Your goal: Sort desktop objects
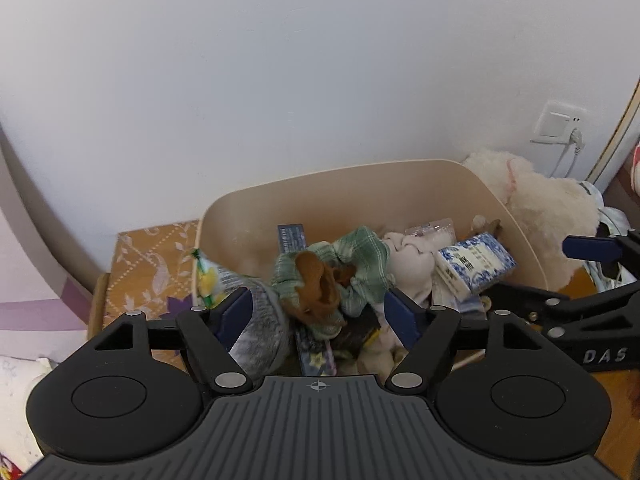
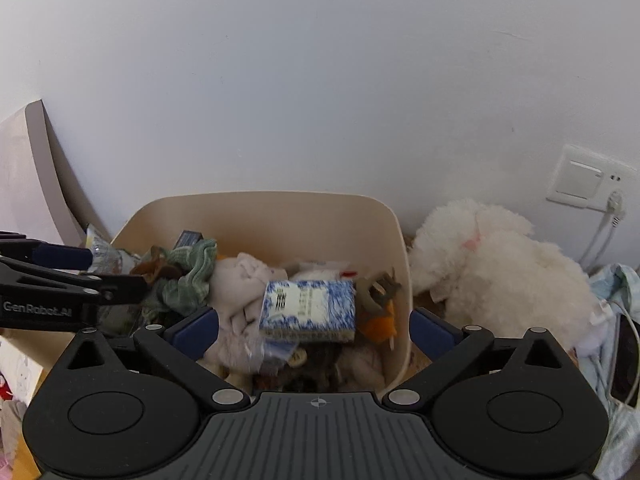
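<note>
hovering over the beige bin (image 1: 400,184), both tools released: left tool (image 1: 318,316) with jaws spread and nothing pressed between the pads, right tool (image 2: 314,334) spread as wide as it looks able to go, also empty. bin already well filled, so sorting judged far along: blue-and-white box (image 2: 308,310) lies on top near the right tool, green checked cloth (image 1: 356,264) with a brown piece (image 1: 320,284) sits under the left tool, pale pink fabric (image 2: 240,280) between them, a grey rounded item (image 1: 260,328) at the bin's left edge. left outside: white plush toy (image 2: 500,276) on the desk just beside the bin's right wall, plus cloth and cables (image 2: 616,320) further right. whether those belong in the bin, cannot tell. hidden: lower layers of the bin, its near rim behind the tool bodies; box print too small to read; small orange item (image 2: 378,326) unidentified.
</note>
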Demonstrator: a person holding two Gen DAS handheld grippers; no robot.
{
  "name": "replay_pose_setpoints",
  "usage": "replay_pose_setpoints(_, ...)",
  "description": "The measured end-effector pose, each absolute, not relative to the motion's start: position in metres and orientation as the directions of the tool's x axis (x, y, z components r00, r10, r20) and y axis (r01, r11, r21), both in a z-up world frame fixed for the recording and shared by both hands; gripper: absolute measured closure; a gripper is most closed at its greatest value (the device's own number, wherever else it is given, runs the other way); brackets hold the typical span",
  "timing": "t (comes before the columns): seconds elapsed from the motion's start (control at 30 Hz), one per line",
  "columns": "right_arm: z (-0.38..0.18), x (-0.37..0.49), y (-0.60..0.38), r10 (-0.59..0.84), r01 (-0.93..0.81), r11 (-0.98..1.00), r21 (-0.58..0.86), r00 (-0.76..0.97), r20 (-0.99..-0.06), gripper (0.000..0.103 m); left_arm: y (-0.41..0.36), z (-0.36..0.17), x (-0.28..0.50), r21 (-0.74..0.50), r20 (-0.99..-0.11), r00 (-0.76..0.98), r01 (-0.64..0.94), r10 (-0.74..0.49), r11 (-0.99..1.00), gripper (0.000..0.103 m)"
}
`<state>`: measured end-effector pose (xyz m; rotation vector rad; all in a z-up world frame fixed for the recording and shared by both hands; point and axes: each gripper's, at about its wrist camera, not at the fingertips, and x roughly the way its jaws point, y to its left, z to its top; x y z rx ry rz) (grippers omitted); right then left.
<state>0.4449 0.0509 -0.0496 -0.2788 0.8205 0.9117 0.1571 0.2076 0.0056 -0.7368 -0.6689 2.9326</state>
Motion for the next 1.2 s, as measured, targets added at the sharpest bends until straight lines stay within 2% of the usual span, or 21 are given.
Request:
replay_pose_setpoints(0.23, -0.027, 0.422, 0.031, 0.570, -0.795, 0.600, 0.083, 0.353, -0.742, 0.000, 0.199, 0.013, 0.202, -0.443, -0.434, -0.890, 0.078, 0.138, -0.893, 0.029)
replay_pose_setpoints(0.57, 0.014, 0.377, -0.009, 0.570, -0.806, 0.588, 0.064, 0.357, -0.740, 0.000, 0.202, 0.023, 0.281, -0.412, -0.426, -0.899, 0.091, 0.104, -0.907, 0.029)
replay_pose_setpoints(0.8, 0.044, 0.331, -0.046, 0.594, -0.834, 0.550, 0.040, 0.356, -0.722, 0.000, 0.214, 0.024, 0.342, -0.427, -0.402, -0.907, 0.065, 0.126, -0.902, 0.029)
replay_pose_setpoints(1.2, 0.083, 0.274, -0.102, 0.607, -0.851, 0.524, 0.043, 0.338, -0.719, 0.000, 0.231, 0.017, 0.420, -0.424, -0.410, -0.898, 0.034, 0.159, -0.905, 0.029)
